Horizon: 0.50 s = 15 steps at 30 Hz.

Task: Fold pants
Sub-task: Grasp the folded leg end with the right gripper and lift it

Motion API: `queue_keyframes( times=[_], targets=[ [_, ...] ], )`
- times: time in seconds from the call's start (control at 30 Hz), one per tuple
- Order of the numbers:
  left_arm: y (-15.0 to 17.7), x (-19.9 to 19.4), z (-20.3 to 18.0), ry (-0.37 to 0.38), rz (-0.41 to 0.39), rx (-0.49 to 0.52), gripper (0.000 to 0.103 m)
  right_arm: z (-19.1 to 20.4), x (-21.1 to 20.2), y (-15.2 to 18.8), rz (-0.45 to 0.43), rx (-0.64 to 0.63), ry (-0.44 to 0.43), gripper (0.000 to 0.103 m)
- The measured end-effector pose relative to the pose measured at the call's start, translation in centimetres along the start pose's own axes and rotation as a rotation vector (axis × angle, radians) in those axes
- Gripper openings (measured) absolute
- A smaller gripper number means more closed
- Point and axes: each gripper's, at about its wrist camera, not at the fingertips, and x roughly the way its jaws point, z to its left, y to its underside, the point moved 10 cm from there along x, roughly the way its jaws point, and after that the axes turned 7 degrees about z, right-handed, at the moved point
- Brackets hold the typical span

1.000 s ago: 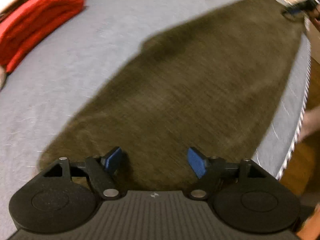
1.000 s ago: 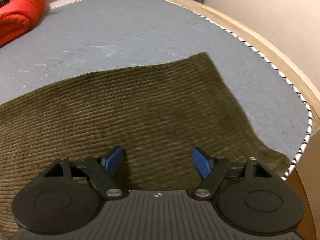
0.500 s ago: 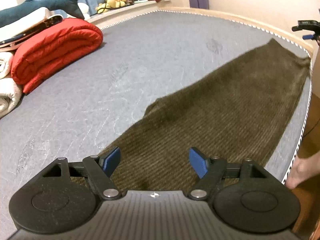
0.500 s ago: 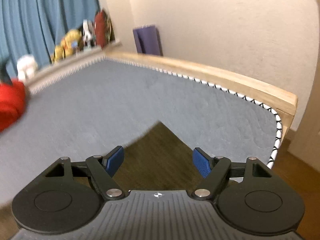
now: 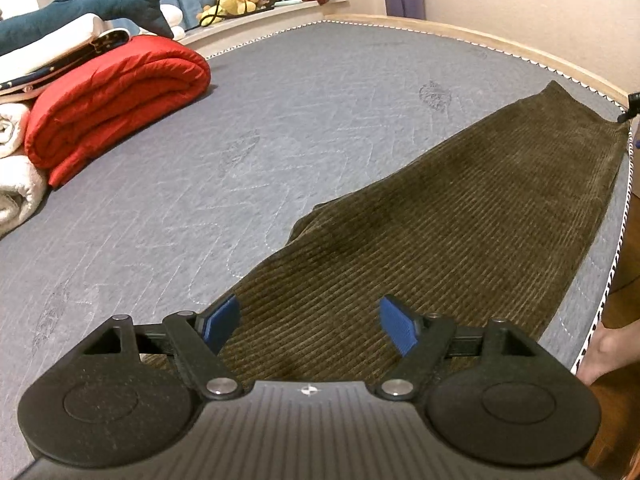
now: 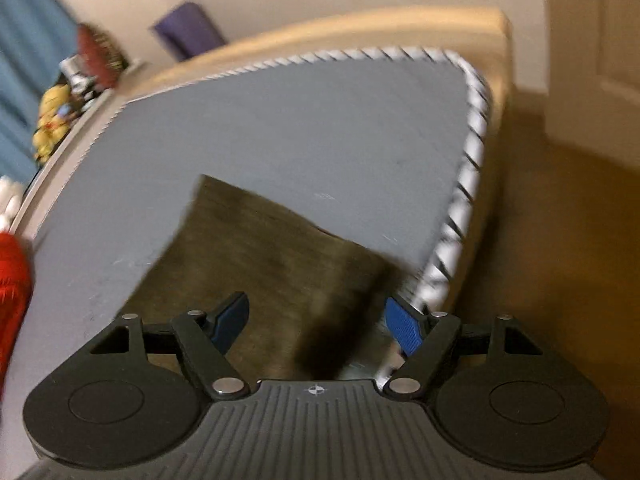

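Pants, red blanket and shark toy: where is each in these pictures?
pants [image 5: 460, 232], left wrist view, middle of the brown corduroy cloth
red blanket [image 5: 116, 100], left wrist view, top of the folded roll
shark toy [image 5: 100, 6], left wrist view, its dark body

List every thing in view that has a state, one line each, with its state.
pants: spread flat along the mattress edge, lengthwise, not yet folded across
left gripper: open, over the pants, holding nothing
right gripper: open, over the pants' end, holding nothing
red blanket: folded in a thick roll
white towels: rolled beside the blanket
mattress: bare
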Motion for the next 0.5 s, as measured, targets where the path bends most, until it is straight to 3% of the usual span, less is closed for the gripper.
queue_keyframes(
  times=[0.33,0.5],
  targets=[
    [-1.3,0.9,-1.6,0.008,-0.008,0.024,0.083,-0.9,2.1,0.7,-0.011,0.037,-0.096,0.077],
    [-1.2,0.9,-1.3,0.005,-0.012,0.016,0.083,-1.5,3.4,0.6,-0.007,0.071,-0.076,0.077]
  ],
)
